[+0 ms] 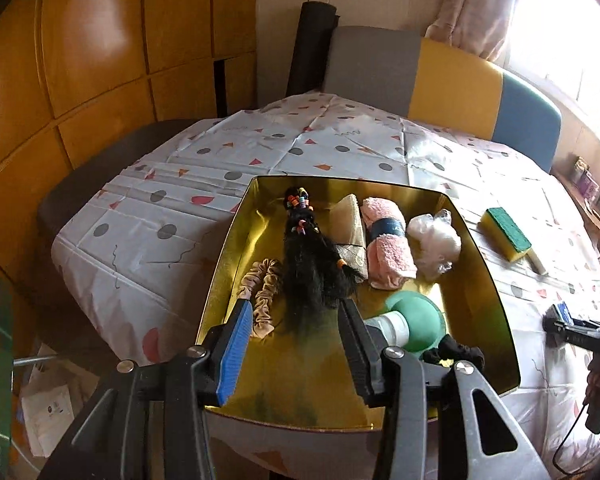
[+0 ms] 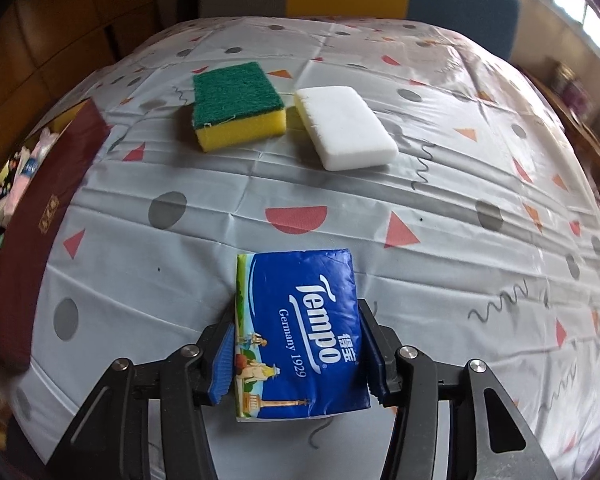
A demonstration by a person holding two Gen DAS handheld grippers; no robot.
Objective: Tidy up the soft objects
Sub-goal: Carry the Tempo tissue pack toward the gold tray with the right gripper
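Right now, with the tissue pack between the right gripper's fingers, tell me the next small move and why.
Probably lift the tissue pack and carry it toward the gold tray. The right gripper has its pads against the pack's sides, apparently gripping, and the left gripper stands open and empty above the tray, where the other soft things already lie.

Gold tray is crowded: black wig at centre, scrunchie at 8 o'clock, pink towel roll and white bundle at 2 o'clock, green ball at 4 o'clock. Bare floor is left at 6 and 11 o'clock. On the desk, clear cloth is seen between tissue pack and the sponges at 12 o'clock.
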